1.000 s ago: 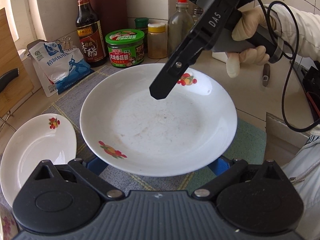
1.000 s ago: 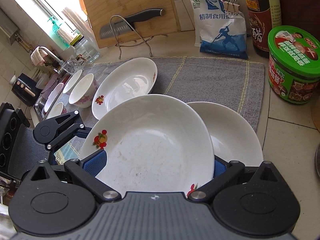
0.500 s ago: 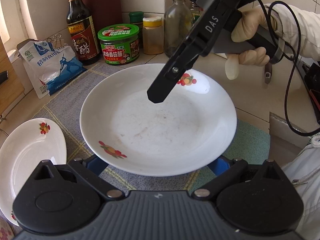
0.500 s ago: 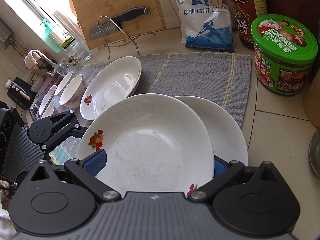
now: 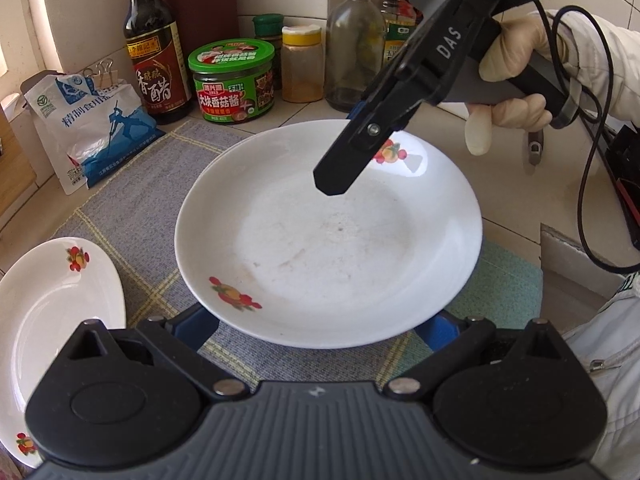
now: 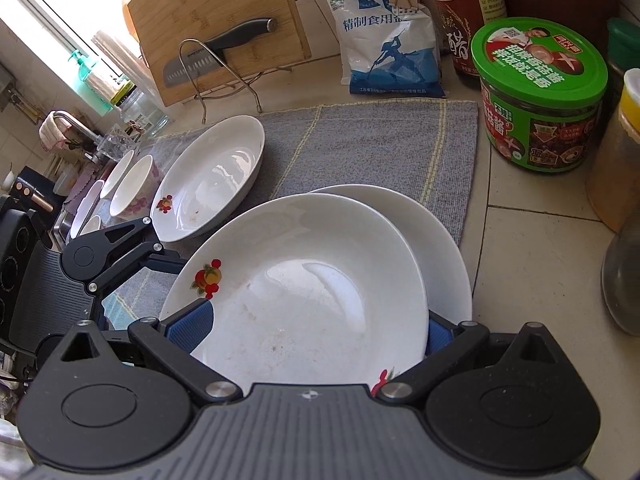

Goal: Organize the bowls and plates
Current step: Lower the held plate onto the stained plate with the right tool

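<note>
while both grippers apparently hold it, plate [image 5: 328,240] hangs level.

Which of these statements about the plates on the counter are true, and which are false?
1. A knife rests in front of the wooden board. True.
2. The green jar stands open. False: its lid is on.
3. Another plate lies beneath the held plate. True.
4. The held plate is spotless. False: faint brownish marks show inside it.
5. The right hand-held gripper is away from the held plate. False: one finger reaches over its rim.
</note>
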Available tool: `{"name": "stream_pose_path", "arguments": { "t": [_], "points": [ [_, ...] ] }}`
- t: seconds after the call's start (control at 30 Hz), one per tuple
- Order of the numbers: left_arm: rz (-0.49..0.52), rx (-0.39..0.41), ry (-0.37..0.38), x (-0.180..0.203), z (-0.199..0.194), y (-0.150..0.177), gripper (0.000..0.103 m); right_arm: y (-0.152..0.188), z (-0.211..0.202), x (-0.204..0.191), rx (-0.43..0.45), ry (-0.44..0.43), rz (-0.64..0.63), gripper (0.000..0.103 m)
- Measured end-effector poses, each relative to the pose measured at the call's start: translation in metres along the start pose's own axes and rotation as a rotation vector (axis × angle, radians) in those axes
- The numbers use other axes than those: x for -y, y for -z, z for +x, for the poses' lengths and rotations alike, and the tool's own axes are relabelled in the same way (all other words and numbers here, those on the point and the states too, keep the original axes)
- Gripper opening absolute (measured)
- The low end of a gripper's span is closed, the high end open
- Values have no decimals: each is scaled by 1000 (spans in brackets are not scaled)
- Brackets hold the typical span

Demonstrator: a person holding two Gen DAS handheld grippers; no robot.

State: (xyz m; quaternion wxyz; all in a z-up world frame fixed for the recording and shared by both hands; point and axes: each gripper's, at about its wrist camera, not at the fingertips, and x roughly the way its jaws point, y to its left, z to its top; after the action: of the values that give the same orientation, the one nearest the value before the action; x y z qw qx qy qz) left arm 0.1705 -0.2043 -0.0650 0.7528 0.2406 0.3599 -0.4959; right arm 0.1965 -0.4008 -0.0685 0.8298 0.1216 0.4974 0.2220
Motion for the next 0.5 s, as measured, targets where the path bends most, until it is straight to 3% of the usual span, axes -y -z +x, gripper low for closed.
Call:
{"name": "stream_pose_path", "arguments": {
  "t": [0.5],
  "points": [
    [34, -5, -10, -1, 9, 0, 100, 9, -11, -2, 16, 46, 25, 103]
  ]
}}
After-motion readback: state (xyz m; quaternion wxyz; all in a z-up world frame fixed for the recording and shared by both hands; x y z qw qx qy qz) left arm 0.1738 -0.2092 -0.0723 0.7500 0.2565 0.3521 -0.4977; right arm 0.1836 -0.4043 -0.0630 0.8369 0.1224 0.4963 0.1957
